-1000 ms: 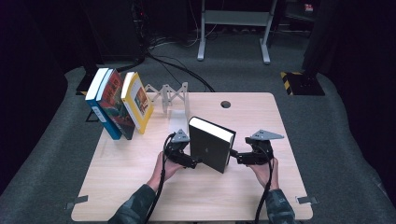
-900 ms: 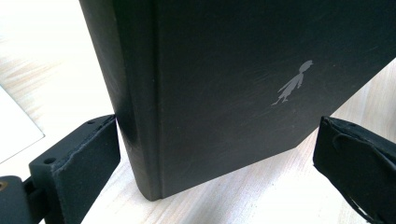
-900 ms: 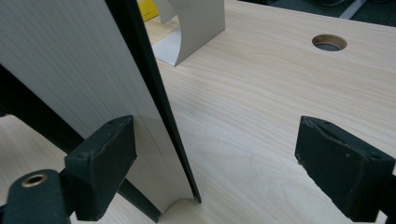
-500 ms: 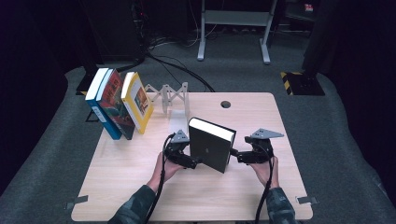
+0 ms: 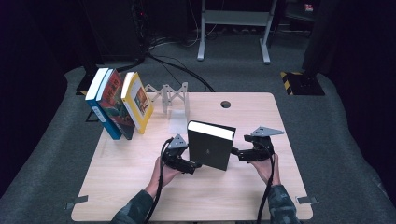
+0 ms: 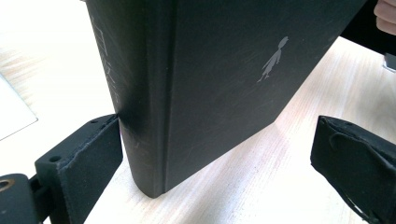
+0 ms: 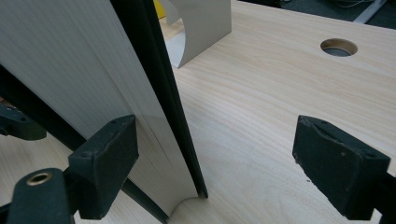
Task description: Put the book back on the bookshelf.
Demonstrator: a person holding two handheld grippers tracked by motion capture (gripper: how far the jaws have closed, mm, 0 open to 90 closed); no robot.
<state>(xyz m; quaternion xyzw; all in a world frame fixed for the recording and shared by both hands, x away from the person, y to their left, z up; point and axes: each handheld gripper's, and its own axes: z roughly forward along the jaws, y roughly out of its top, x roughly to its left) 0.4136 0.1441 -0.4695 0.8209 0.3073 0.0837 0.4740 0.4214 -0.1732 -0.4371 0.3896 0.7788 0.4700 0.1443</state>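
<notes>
Pale wooden desk [image 5: 140, 186] on grey carpet carries a black hardcover book [image 5: 210, 148] standing upright near its middle, steadied from both sides, probably so it can join the three books [image 5: 116, 105] leaning by the folding bookend [image 5: 170, 95]. Left gripper [image 5: 195, 164], spread, touches the spine edge; right gripper [image 5: 235, 151], spread, flanks the page edge. Its long axis runs vertical, cover toward the person.

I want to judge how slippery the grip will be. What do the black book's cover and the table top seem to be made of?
The black book seems to have a matte cover, perhaps cloth or coated board: it shows faint scuffs, no gloss and a silver printed figure. Its page edges look like plain cream paper. The table looks like light wood or wood-pattern laminate, smooth, with fine straight grain lines and a soft sheen.
</notes>
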